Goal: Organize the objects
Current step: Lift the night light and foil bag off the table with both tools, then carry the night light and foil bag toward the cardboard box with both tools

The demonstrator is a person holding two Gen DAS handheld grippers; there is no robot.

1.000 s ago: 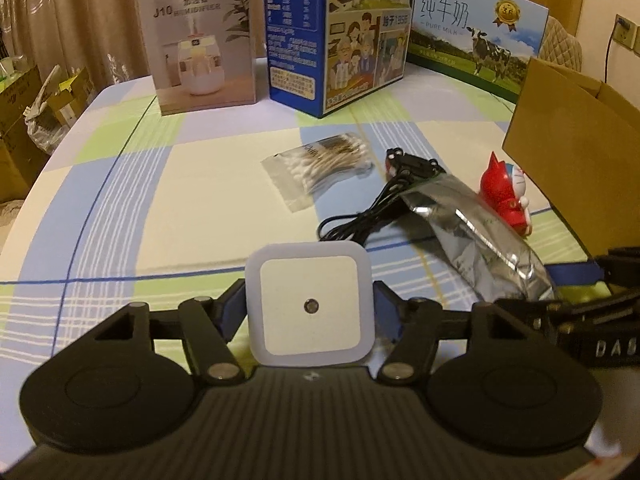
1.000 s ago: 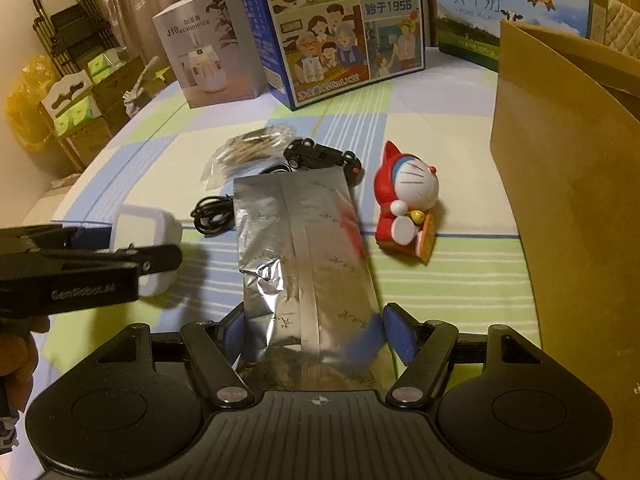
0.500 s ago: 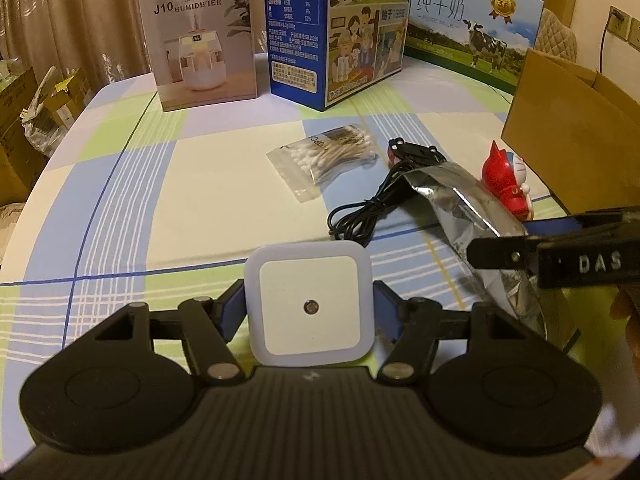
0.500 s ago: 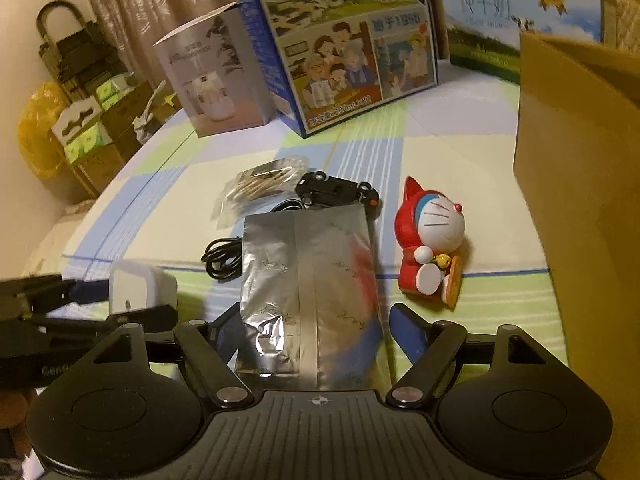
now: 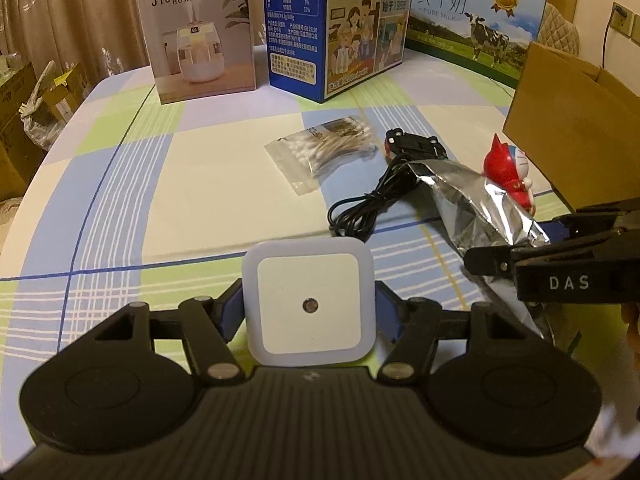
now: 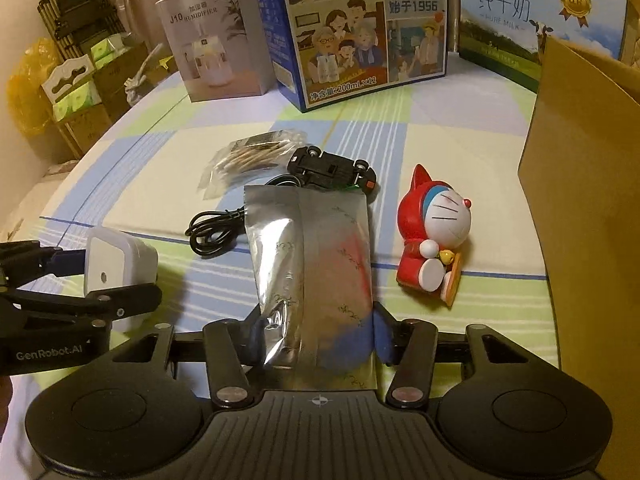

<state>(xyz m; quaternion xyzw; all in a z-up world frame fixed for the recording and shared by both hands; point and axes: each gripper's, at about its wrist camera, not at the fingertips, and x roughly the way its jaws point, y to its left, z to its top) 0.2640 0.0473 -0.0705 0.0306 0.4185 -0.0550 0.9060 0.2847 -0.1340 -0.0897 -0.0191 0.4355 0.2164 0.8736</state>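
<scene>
between left fingers (image 5: 256, 312) a night light (image 5: 310, 300); right gripper (image 6: 316, 336) grips foil pouch (image 6: 316, 264).

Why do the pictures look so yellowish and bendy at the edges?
Left wrist view: warm indoor light tints everything, the fisheye lens curves the checked tablecloth; right wrist view: glare on the silver foil pouch, dark rounded corners.

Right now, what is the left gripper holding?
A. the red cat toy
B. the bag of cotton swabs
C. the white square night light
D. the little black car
C: the left gripper is shut on the white square night light, its fingers pressing on both sides of it, while the other three things lie on the table.
</scene>
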